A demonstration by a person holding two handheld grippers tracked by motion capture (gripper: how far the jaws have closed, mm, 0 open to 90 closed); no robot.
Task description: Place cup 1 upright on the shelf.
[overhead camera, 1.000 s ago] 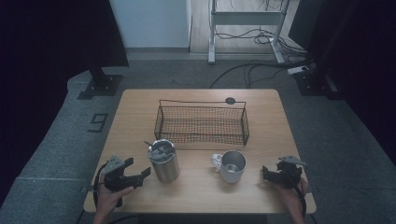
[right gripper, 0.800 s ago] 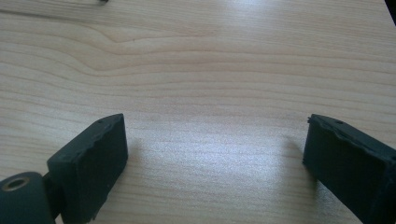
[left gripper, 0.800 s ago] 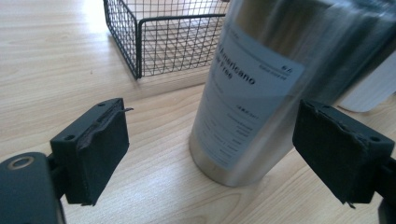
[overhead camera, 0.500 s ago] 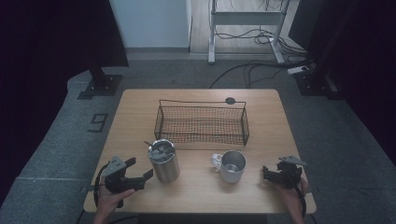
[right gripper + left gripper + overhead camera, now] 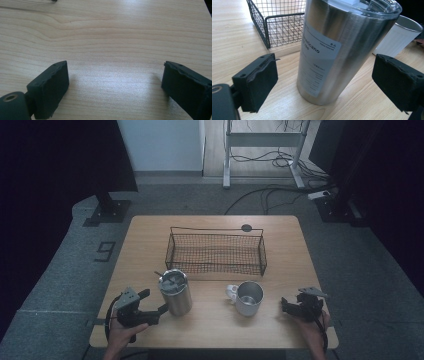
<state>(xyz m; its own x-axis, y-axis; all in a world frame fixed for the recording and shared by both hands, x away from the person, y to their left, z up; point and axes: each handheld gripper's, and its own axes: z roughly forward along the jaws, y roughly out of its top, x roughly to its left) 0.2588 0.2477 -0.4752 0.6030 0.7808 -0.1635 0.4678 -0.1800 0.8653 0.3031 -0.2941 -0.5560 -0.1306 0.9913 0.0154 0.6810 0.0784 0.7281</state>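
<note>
A steel tumbler (image 5: 176, 292) with a clear lid and a white label stands upright near the table's front left. My left gripper (image 5: 153, 302) is just left of it, open. In the left gripper view its jaws flank the tumbler (image 5: 332, 50) without touching it. A steel mug (image 5: 248, 297) with a handle stands to the tumbler's right, and its white side (image 5: 399, 37) appears behind the tumbler. My right gripper (image 5: 283, 304) rests at the front right, open over bare wood (image 5: 113, 67). Its jaws have just been closing a little, with nothing between them.
A black wire basket (image 5: 216, 231) sits empty behind the two cups at mid-table, its corner (image 5: 277, 27) close behind the tumbler. A small black disc (image 5: 246, 227) lies at the table's far edge. The table's front edge (image 5: 215, 345) runs just below both hands.
My left gripper has edged a little right toward the tumbler. The right hand, the tumbler, the mug and the basket have kept their places.
</note>
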